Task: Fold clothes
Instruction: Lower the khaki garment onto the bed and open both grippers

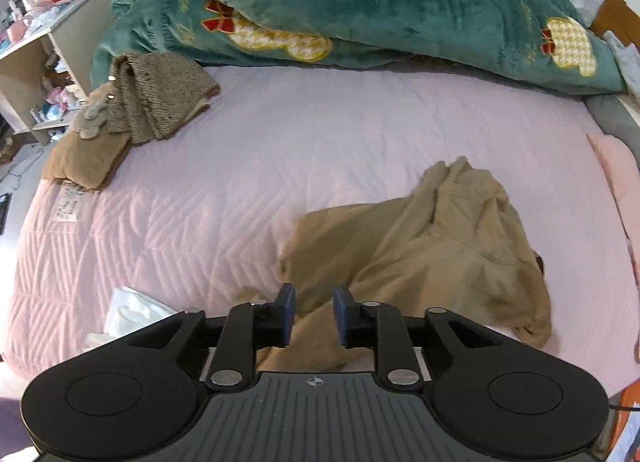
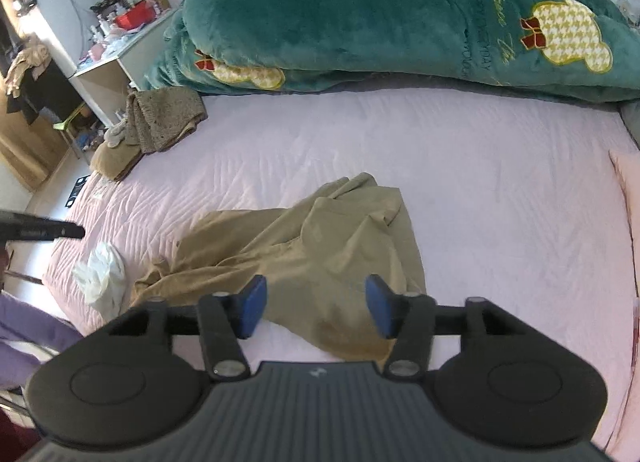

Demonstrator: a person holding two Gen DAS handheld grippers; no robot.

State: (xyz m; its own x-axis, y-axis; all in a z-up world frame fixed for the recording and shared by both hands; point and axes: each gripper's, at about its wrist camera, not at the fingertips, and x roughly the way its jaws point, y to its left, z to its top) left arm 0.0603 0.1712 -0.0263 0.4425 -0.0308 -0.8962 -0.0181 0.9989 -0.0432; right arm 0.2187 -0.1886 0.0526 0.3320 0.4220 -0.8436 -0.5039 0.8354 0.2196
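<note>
Both grippers apart, empty | tan garment (image 2: 304,246) crumpled on pink bed (image 2: 480,190) | green quilt (image 2: 400,22) behind | shelf (image 1: 48,46), possibly cluttered

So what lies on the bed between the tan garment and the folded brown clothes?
Only bare pink sheet between the tan garment and the folded brown clothes, in both views.

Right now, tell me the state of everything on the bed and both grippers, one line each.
Tan garment: crumpled, unfolded, lying on the sheet.
Left gripper: open, above the garment's near edge, not gripping.
Right gripper: open wide, above the garment, not gripping.
Speckled knit: loosely heaped at the far corner.
Brown folded cloth: folded, beside the knit.
Green quilt: bunched at the bed's far end.
</note>
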